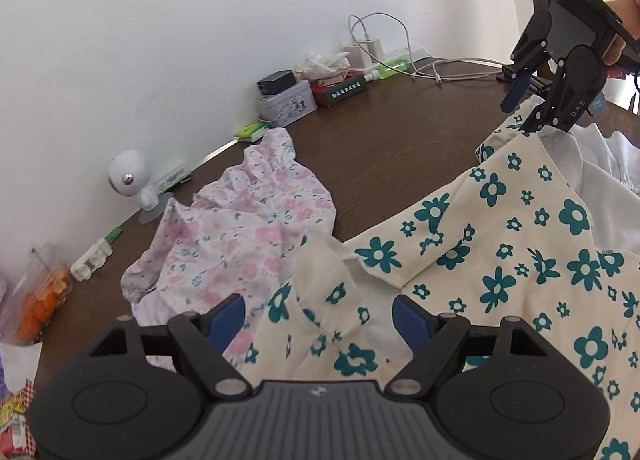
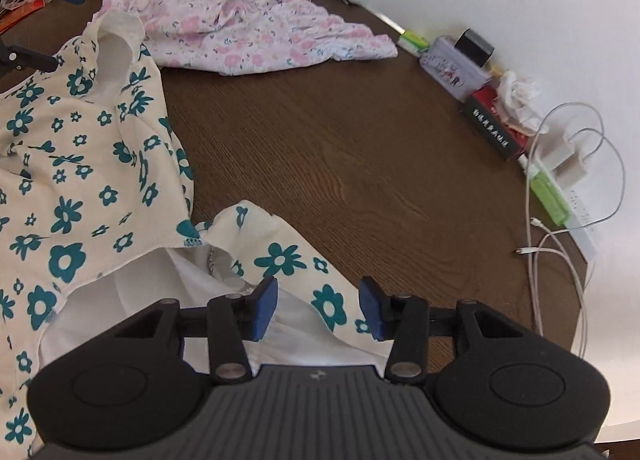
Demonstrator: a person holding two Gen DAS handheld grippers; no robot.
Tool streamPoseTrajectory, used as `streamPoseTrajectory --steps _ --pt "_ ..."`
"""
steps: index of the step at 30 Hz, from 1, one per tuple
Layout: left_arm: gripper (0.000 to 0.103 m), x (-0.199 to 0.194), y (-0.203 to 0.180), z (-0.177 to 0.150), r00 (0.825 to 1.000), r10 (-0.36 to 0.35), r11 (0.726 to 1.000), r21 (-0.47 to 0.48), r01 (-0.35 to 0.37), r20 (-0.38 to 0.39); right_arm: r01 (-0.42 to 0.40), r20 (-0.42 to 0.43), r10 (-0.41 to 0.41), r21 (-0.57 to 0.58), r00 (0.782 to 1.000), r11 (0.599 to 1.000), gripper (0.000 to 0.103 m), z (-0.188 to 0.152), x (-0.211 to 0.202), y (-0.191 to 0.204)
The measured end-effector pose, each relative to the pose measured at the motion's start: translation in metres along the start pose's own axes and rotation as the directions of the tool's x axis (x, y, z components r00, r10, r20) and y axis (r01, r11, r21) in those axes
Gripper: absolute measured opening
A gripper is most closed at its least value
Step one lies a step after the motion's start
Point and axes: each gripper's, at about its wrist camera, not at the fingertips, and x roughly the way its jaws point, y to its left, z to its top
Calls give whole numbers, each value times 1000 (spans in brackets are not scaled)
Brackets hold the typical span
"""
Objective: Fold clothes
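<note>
Left wrist view, nearest first: the left claw [image 1: 318,320] stands wide apart with nothing pinched, its blue pads [image 1: 230,314] poised over a turned-up corner of the cream dress with teal flowers [image 1: 500,260]. That gap suits a fresh grab at the fabric rather than a hold — my reading, since the cloth lies slack beneath it. The dress is thin woven cotton, matte, with a plain white lining showing where an edge has flipped over; it sprawls unfolded across the near half of the dark wood-grain desk [image 1: 380,147]. Right wrist view shows the right claw [image 2: 318,310] partly open as well, pads just above a flowered flap near the white lining, not pressing on it. With one claw at each side of the garment, the pair looks placed to take two corners and draw the cloth flat before a fold. Beyond the dress lies a second garment, a pink floral one [image 1: 240,236] — lighter, crinkled, bunched into soft ridges, apparently waiting its turn. Farther back, along the white wall, small things sit pushed out of the working area: a printed tin box [image 1: 286,105], a white round-headed figurine [image 1: 132,183], and a power strip with looped charger cables [image 1: 396,51].
</note>
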Motion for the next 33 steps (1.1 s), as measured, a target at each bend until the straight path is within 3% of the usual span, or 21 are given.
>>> streamPoseTrajectory --steps 3,4,5,6,7,11,15,18,20,24,25,26,29,33 --pt "79 20 -2 4 1000 -22 1000 2 22 -6 -7 -26 8 36 1000 999 46 3 22 -5" --pt "74 27 -3 5 999 -31 1000 -2 31 -11 -15 -27 16 56 999 998 43 2 26 -8" --pt "53 34 -4 6 999 -38 999 -5 38 -16 -25 -23 27 79 999 997 28 1 28 -11" --pt "15 37 -4 5 1000 -26 1000 -14 25 -17 -44 -7 45 104 999 994 13 -1 28 -15" --pt "3 37 -1 4 1000 -21 999 -36 21 -6 -55 6 54 125 999 991 1 -3 27 -19" --pt "4 35 10 1 1000 0 994 -113 3 26 15 54 -23 148 998 989 1 -9 14 -33" --pt "4 34 17 -3 999 40 988 -151 -39 2 121 108 -147 222 983 968 1 -15 0 -53" --pt "6 40 19 -2 997 76 979 -186 -77 -15 189 82 -224 304 971 934 1 -17 8 -61" --pt "9 44 19 0 994 105 973 -204 -108 -26 203 30 -228 355 973 913 1 -17 23 -62" --pt "17 49 15 4 983 180 965 -187 -186 -48 179 36 -206 365 978 914 8 -19 30 -53" --pt "19 48 14 5 979 196 963 -181 -202 -52 169 50 -202 373 978 912 22 -20 27 -51" --pt "27 45 15 5 979 200 962 -181 -205 -46 161 75 -205 387 976 908 38 -20 19 -50" --pt "57 36 16 7 977 213 960 -181 -214 -29 120 156 -199 410 968 904 43 -24 -10 -45" --pt "61 3 21 10 994 102 964 -251 -87 48 -7 245 -100 400 964 916 47 -32 -46 -28"
